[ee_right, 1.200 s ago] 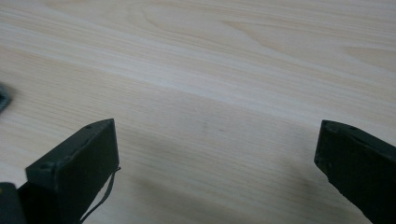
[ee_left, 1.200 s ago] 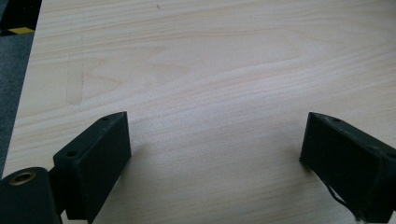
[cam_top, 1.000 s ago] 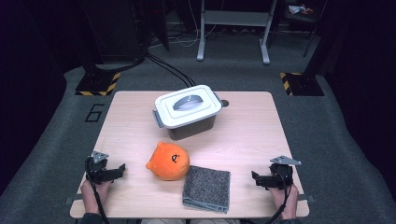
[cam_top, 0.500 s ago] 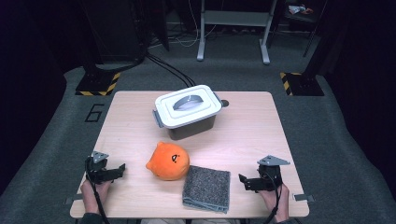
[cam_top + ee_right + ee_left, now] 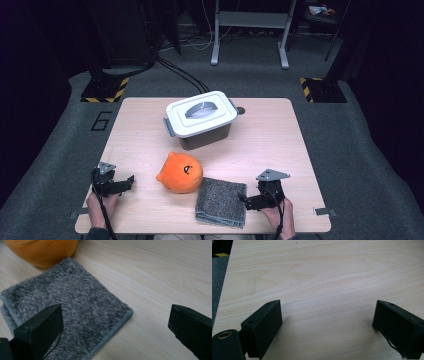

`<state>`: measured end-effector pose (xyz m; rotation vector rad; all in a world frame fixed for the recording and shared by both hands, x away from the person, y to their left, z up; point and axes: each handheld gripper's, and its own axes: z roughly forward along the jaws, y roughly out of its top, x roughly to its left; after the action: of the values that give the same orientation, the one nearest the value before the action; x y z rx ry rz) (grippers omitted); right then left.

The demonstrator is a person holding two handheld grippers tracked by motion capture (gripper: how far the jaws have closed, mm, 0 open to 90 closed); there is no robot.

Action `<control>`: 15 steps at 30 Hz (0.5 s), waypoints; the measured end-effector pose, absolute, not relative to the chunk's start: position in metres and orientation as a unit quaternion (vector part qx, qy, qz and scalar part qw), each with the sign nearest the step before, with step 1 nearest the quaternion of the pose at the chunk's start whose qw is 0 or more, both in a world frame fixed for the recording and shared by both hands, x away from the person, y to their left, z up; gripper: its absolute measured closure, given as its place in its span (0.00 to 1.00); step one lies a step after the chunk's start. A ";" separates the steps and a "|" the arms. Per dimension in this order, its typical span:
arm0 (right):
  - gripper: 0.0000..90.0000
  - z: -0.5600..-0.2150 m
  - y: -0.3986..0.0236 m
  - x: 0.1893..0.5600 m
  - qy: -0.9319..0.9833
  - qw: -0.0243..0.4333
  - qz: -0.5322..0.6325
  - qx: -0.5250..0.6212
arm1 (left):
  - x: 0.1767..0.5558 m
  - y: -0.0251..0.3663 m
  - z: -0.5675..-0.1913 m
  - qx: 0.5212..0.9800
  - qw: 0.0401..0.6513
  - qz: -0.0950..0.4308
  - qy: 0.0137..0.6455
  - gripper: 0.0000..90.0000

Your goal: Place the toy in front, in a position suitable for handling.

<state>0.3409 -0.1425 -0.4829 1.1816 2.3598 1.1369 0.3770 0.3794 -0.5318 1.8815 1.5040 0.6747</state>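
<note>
Right tool [image 5: 250, 200] in the high view: low at the near right of the tabletop [image 5: 280, 140], tips just beside the right edge of the grey cloth [image 5: 221, 202], jaws parted, nothing between them. Left tool [image 5: 122, 184] rests near the front left corner, well apart from everything, jaws likewise apart and empty. Cloth lies folded flat near the front edge; orange plush [image 5: 181, 172] sits touching its far left corner. Lidded box [image 5: 201, 119] stands farther back, mid-table, white lid on, handle flat.

Left tool view: both jaws spread wide over bare wood [image 5: 324, 285], left tool [image 5: 325, 322] holding nothing; table edge and dark floor at far left.

Right tool view: right tool [image 5: 115, 325] gapes wide. One jaw hangs over the cloth [image 5: 65, 302], the other over bare wood beyond its corner. Cloth's stitched edge and corner lie between the jaws. Plush [image 5: 42, 250] at top left, against the cloth's far edge.
</note>
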 end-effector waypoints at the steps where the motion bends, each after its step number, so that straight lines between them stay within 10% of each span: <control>1: 0.00 -0.485 -0.136 0.340 0.818 0.129 0.393 0.401 | 0.377 0.380 -0.532 0.714 0.315 0.254 0.571 0.09; 15: 0.00 -0.494 -0.093 0.337 0.850 0.114 0.379 0.348 | 0.377 0.379 -0.532 0.713 0.315 0.258 0.571 0.09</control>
<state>0.3374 -0.0929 -0.4943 1.0211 2.4918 1.1125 0.3771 0.3790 -0.5321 1.8772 1.5040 0.6805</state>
